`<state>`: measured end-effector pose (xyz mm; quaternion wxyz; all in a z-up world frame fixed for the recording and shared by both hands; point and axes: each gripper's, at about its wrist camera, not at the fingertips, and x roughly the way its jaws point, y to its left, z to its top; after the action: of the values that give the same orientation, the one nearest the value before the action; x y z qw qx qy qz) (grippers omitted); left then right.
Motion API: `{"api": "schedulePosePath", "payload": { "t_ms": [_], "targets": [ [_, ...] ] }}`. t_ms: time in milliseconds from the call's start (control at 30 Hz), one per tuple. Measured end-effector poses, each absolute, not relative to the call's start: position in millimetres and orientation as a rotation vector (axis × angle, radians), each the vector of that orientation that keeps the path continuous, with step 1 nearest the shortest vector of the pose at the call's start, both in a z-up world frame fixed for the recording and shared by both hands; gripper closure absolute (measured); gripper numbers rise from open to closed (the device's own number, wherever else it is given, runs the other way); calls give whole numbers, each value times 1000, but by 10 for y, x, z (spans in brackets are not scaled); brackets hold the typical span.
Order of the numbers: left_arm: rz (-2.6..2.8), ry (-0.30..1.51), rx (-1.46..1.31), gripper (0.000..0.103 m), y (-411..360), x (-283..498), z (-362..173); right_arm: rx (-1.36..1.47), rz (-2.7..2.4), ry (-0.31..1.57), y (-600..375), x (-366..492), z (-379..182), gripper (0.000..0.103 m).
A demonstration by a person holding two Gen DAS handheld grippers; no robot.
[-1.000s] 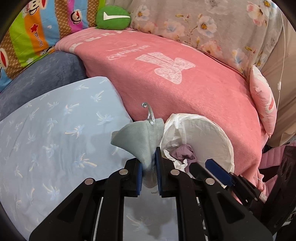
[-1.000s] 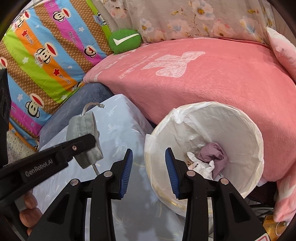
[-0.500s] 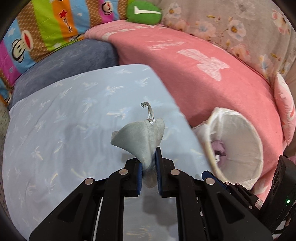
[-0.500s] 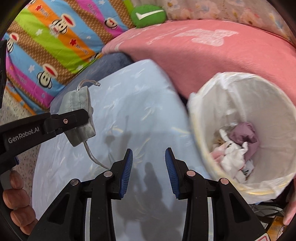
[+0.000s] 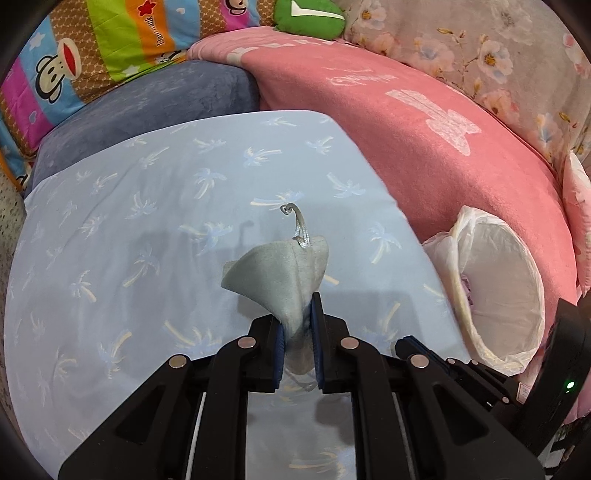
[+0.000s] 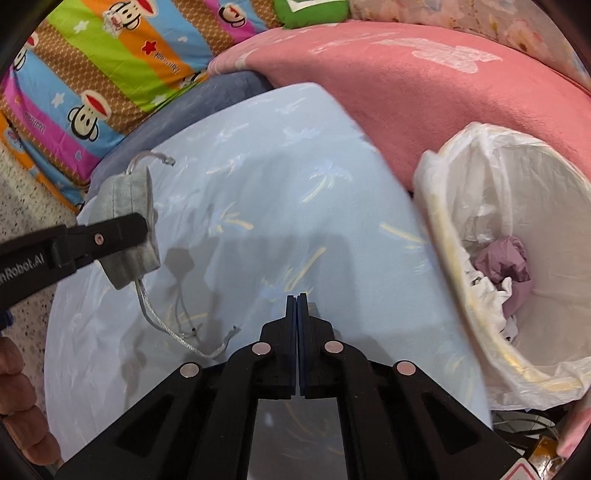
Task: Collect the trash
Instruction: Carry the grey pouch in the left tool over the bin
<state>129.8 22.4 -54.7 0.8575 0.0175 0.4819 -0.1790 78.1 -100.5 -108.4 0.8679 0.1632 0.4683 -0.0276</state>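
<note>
My left gripper (image 5: 297,314) is shut on a small grey fabric pouch (image 5: 280,273) with a silver drawstring and holds it above the light blue palm-print table (image 5: 129,258). The pouch also shows in the right wrist view (image 6: 129,199), its cord (image 6: 177,332) hanging down to the table. My right gripper (image 6: 297,306) is shut and empty above the table. A white-lined trash bin (image 6: 517,177) stands at the table's right edge and holds crumpled white and purple trash (image 6: 506,266). The bin also shows in the left wrist view (image 5: 498,280).
A pink blanket (image 5: 424,140) covers the sofa behind the table and bin. A grey-blue cushion (image 5: 147,107), a striped monkey-print cover (image 6: 92,74) and a green pillow (image 5: 308,16) lie at the back left. Speckled floor (image 6: 29,184) is on the left.
My right gripper has closed from open to shut. Both grippers have moved left, away from the bin and over the blue table. The pouch stays held in my left gripper.
</note>
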Motion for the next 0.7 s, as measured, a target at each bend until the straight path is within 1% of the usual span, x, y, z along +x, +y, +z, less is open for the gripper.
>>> {"api": "schedulePosePath", "payload": {
  "t_ms": [167, 333, 500, 633, 667, 700],
  "targets": [
    [-440, 976, 51, 91, -34, 1248, -376, 364, -105, 902, -1309, 680, -778, 102],
    [-537, 932, 67, 90, -465, 1169, -116, 385, -174, 837, -1701, 519, -530, 102],
    [-649, 925, 77, 89, -956, 1100, 41, 417, -252, 785, -2125, 317, -385, 102],
    [-722, 942, 80, 88, -1251, 1064, 62, 445, -309, 760, -2463, 157, -333, 102],
    [-734, 950, 82, 82, -1314, 1057, 64, 450, -318, 756, -2524, 127, -328, 102],
    [-737, 947, 83, 69, -1375, 1042, 68, 456, -328, 751, -2594, 94, -317, 102]
  ]
}}
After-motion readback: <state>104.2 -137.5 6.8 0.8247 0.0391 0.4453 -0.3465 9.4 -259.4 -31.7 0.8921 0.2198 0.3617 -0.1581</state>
